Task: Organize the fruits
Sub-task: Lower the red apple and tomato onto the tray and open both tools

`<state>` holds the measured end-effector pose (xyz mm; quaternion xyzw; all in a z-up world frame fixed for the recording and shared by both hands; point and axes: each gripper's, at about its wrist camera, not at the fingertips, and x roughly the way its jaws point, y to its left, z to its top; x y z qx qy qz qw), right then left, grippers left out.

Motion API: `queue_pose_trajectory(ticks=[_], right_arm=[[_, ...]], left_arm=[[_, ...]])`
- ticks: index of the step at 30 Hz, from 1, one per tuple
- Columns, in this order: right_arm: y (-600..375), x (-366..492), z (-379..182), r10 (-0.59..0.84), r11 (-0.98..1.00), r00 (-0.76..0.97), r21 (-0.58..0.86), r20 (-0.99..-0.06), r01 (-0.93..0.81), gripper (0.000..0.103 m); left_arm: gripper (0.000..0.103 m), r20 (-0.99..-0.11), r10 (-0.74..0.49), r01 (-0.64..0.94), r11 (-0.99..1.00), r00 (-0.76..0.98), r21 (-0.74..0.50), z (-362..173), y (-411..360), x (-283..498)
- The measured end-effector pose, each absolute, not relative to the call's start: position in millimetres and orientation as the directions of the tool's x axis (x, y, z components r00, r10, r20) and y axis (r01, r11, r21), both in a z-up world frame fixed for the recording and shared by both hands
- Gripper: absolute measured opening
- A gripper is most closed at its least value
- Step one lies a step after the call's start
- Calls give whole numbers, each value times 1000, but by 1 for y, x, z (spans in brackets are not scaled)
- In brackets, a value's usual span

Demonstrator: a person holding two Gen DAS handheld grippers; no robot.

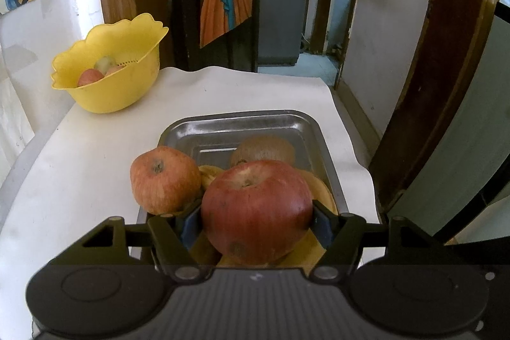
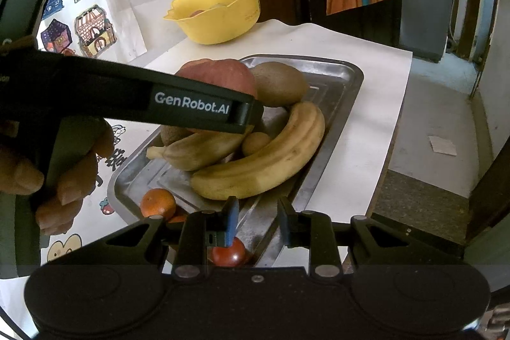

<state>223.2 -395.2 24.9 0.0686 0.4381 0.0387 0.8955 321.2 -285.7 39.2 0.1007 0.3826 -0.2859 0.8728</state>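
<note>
My left gripper (image 1: 256, 220) is shut on a big red apple (image 1: 256, 209) just above the steel tray (image 1: 280, 120). A second, paler apple (image 1: 164, 179) lies at the tray's left rim, with a kiwi (image 1: 263, 150) and bananas (image 1: 318, 190) behind. In the right wrist view the left gripper body (image 2: 191, 107) reaches over the tray (image 2: 344, 85) and covers part of the apple (image 2: 223, 74). My right gripper (image 2: 258, 222) is open and empty over the tray's near end, above a tomato (image 2: 229, 255). A yellow bowl (image 1: 108, 91) with several fruits stands at the far left.
The tray also holds two bananas (image 2: 264, 161), a kiwi (image 2: 280, 82), a small brown fruit (image 2: 255, 142) and oranges (image 2: 157, 203). White paper (image 1: 95, 164) covers the table, whose right edge (image 2: 395, 129) drops to the floor. A wall with drawings stands at the left.
</note>
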Motion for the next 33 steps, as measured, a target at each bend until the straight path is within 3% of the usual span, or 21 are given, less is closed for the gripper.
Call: queue_pose_trajectory(ticks=[8,33], right_arm=[[-396,222,25,123,989,619,150,-776,-9,33],[-402,211,24,110,990,632,143,-767,2,54]], left_arm=[[73,-722,-423,582,813,547,-36,38,-288,321],[74,-729,-446,616,787,519,-43,26,-308,310]])
